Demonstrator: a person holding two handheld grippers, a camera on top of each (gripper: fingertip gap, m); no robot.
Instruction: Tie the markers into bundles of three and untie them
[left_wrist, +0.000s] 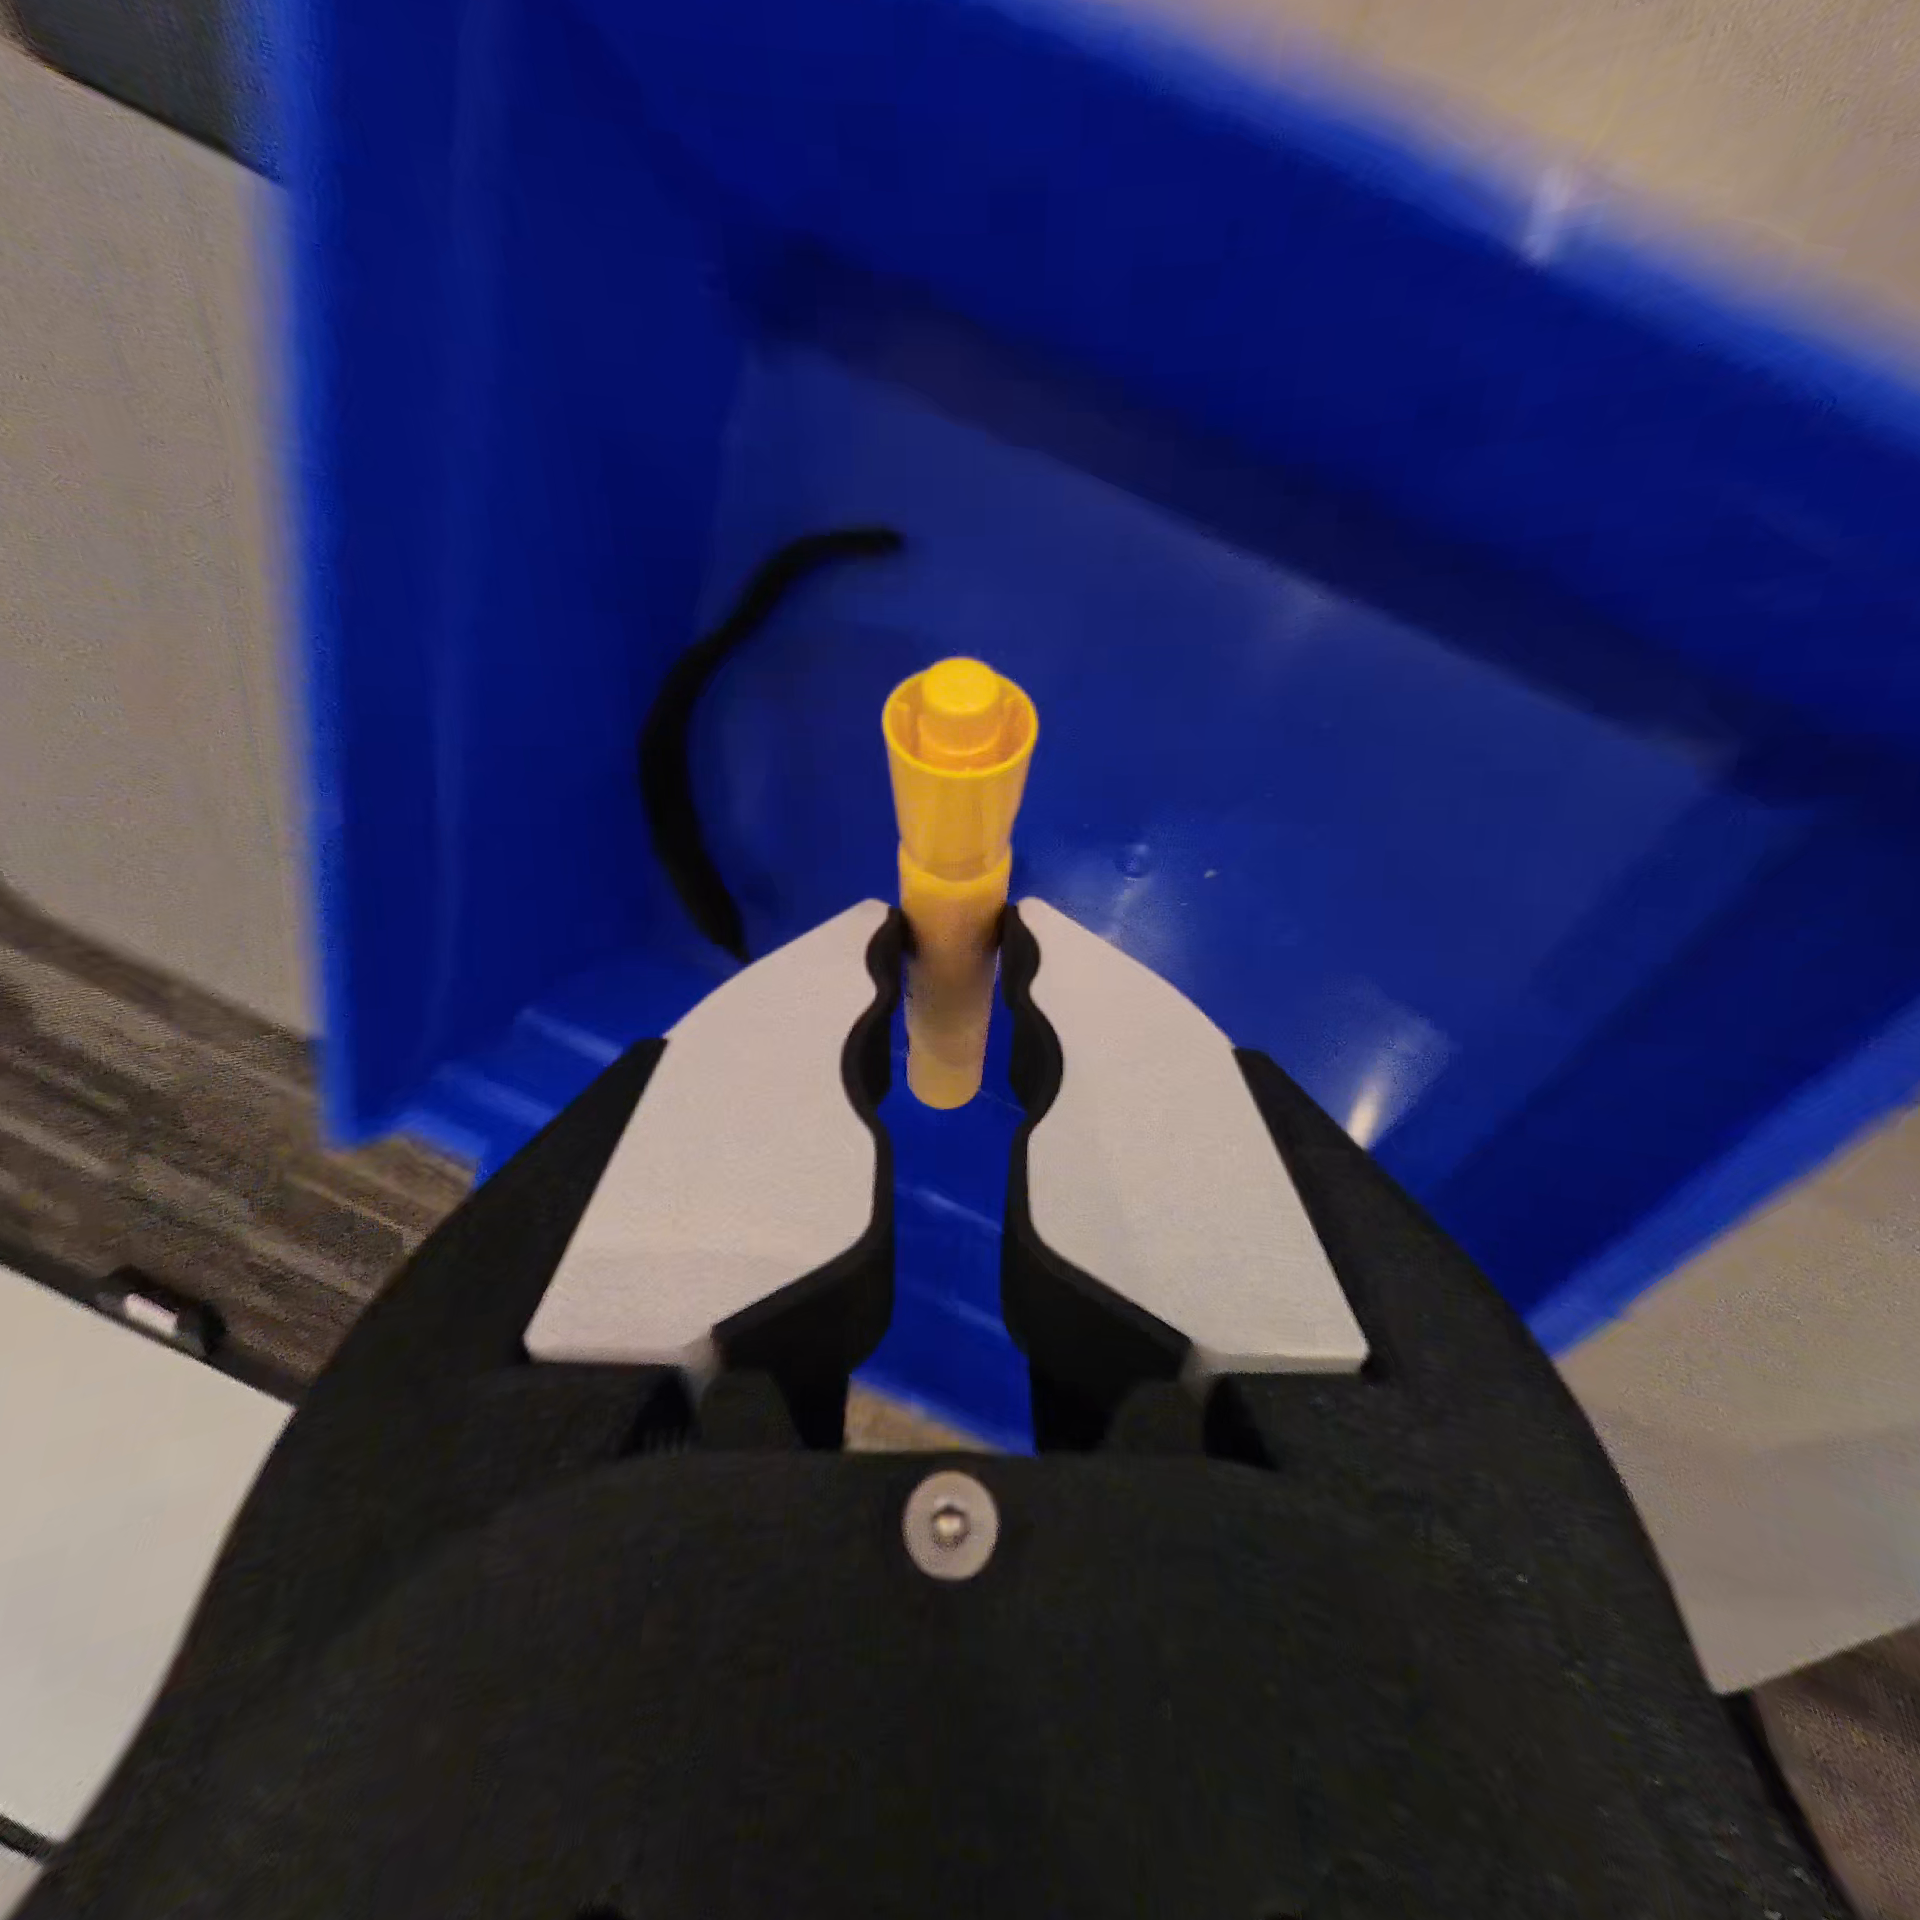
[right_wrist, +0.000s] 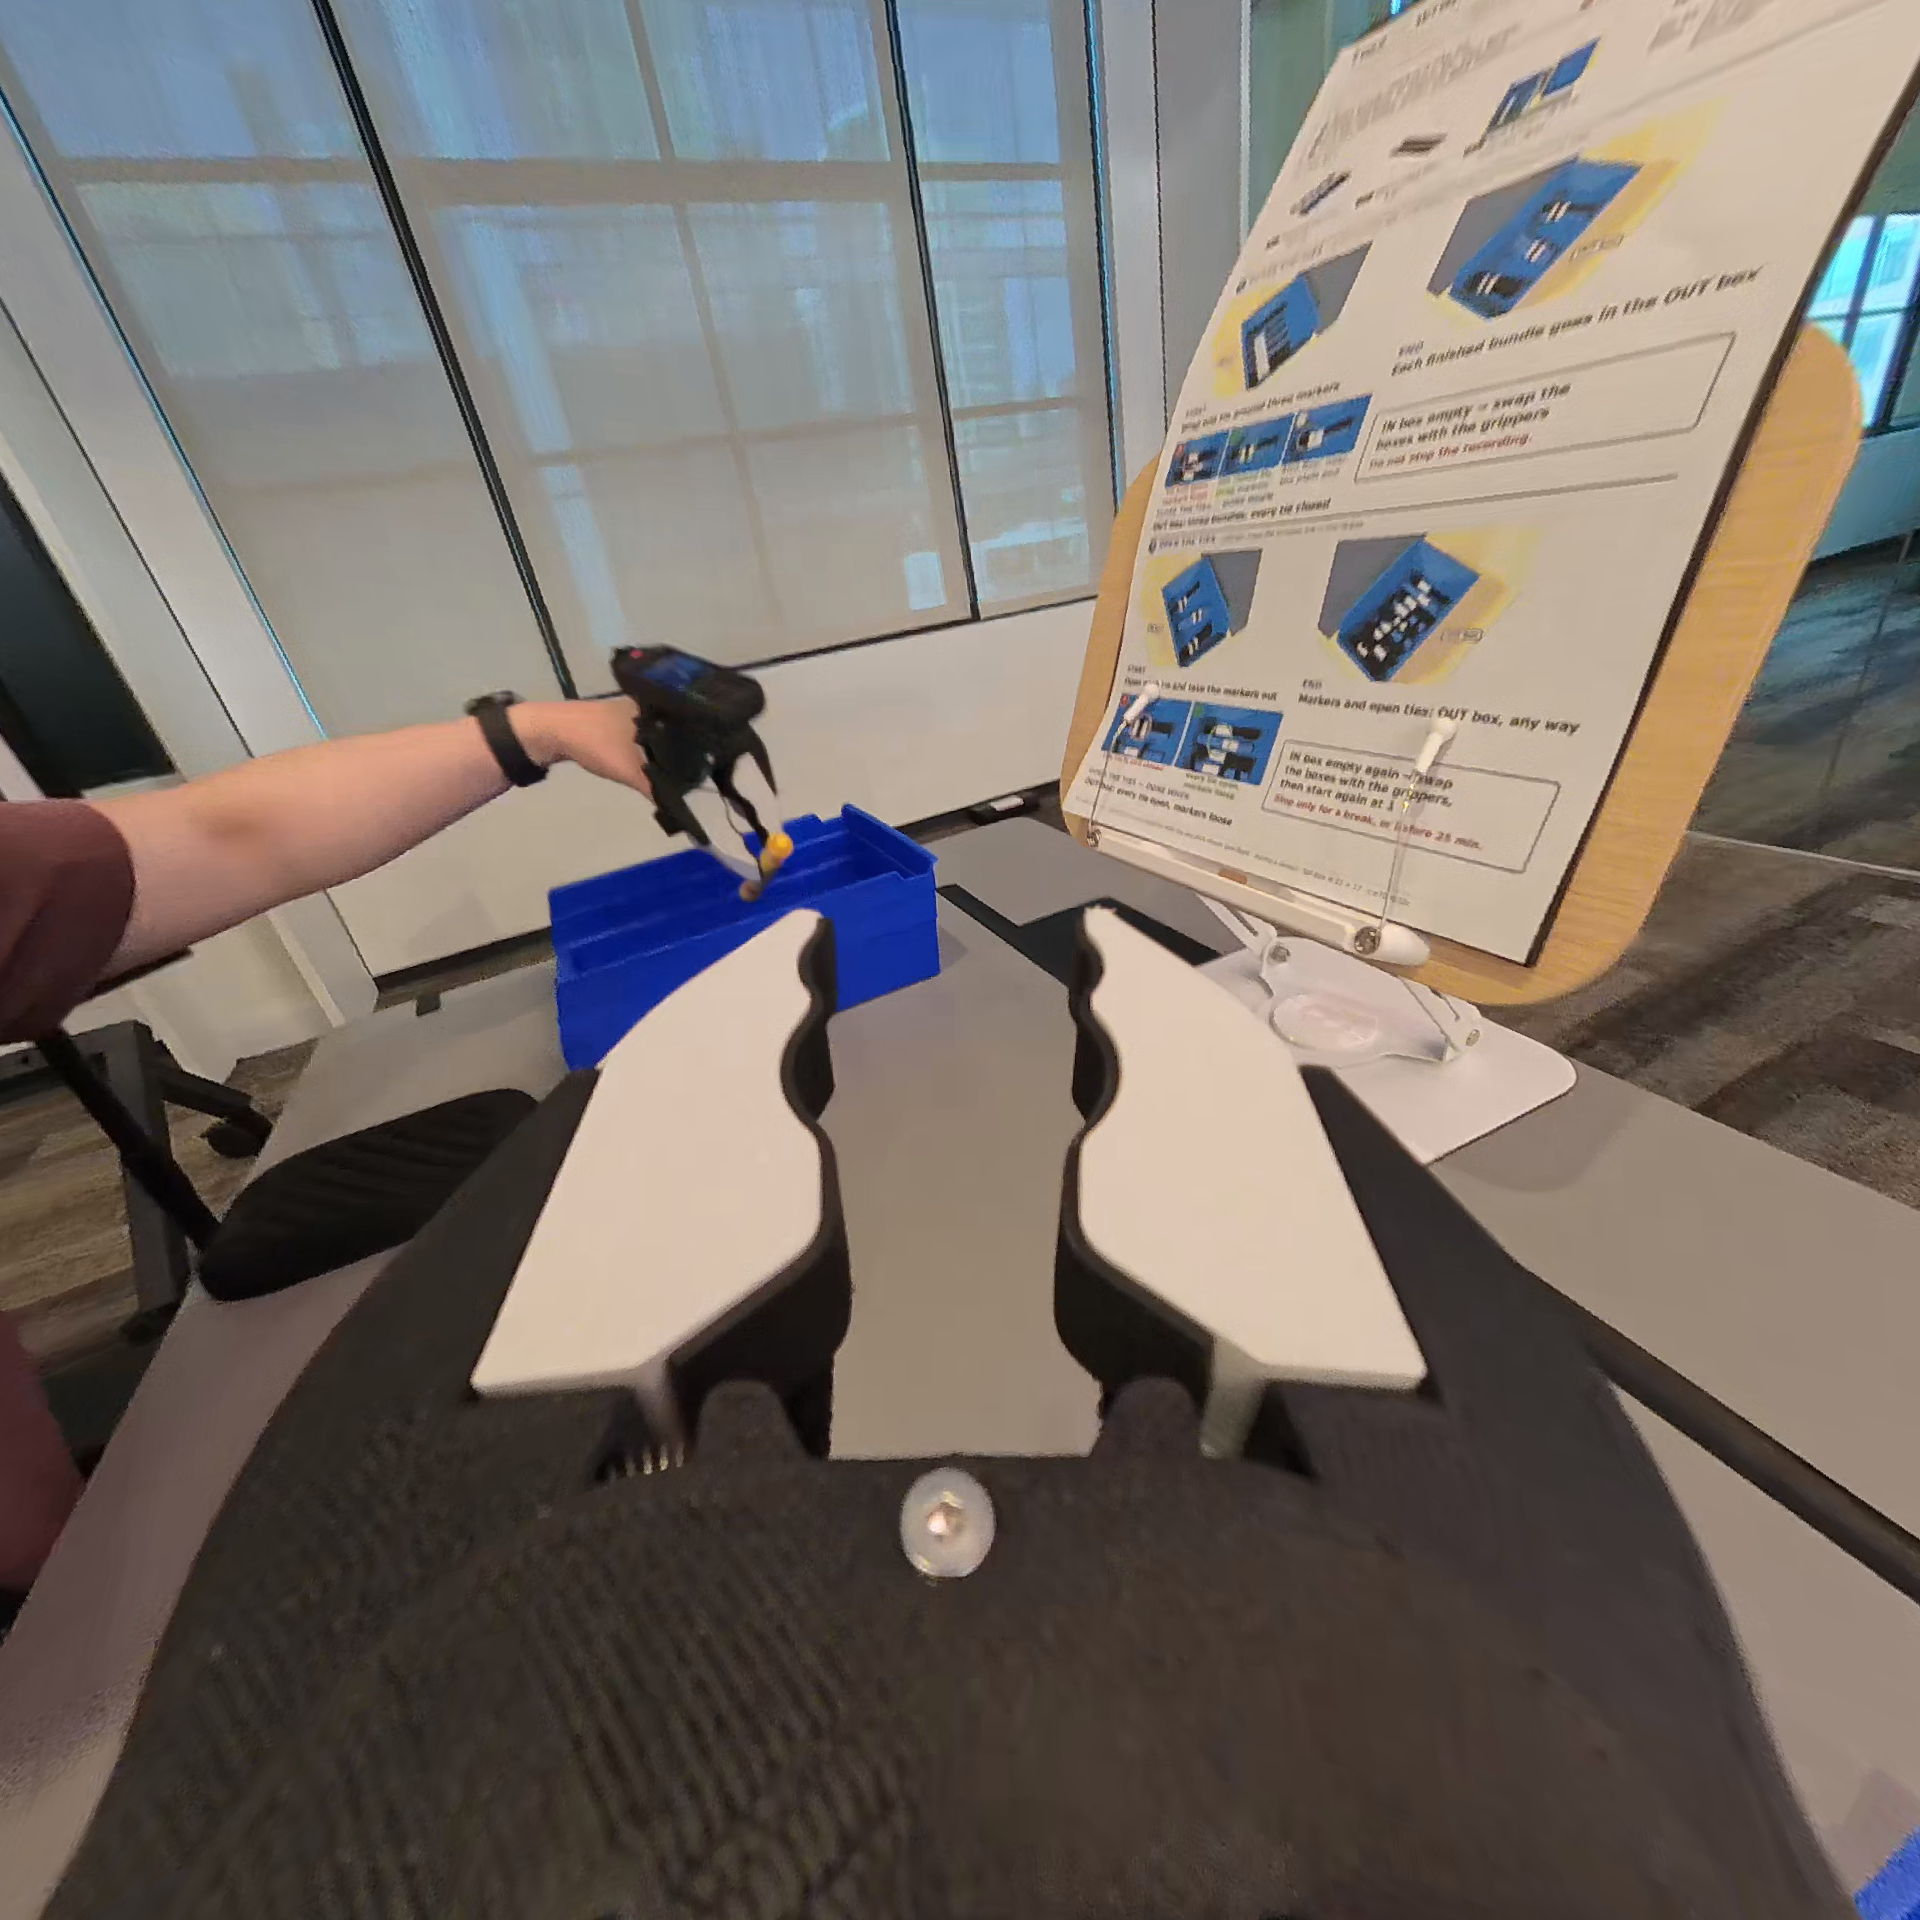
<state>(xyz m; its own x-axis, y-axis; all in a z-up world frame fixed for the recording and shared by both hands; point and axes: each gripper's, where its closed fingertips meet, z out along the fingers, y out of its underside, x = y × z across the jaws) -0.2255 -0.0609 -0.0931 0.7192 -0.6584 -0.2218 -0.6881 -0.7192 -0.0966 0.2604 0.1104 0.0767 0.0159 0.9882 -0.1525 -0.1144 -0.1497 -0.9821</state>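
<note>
Left wrist view: the left gripper (left_wrist: 951, 920) was found clamped on a yellow marker (left_wrist: 956, 821), the barrel pinched between the dark ribbed pads near the fingertips. The marker's long axis was seen running forward along the fingers, its capped end pointing away from the camera and down into the blue bin (left_wrist: 1299, 727). The marker was held directly over the bin's floor; contact with the floor was not observed. A black tie (left_wrist: 691, 748) was noted lying loose and curved on the bin floor, just left of the marker and beyond the left fingertip. No other markers were visible in the bin. The marker appeared a plain yellow, with a flared cap and stepped end.

Right wrist view: the right gripper (right_wrist: 951, 966) was recorded with its fingers parted and nothing between them, raised above the grey table (right_wrist: 1662, 1299) and well apart from the blue bin (right_wrist: 727, 935). The left gripper (right_wrist: 743, 831) was seen farther off over that bin, the yellow marker (right_wrist: 767, 862) tilted in its grip. An instruction board (right_wrist: 1455, 468) on a stand stood to the right.

Judgement: the left gripper alone was placed to release the marker into the bin.
</note>
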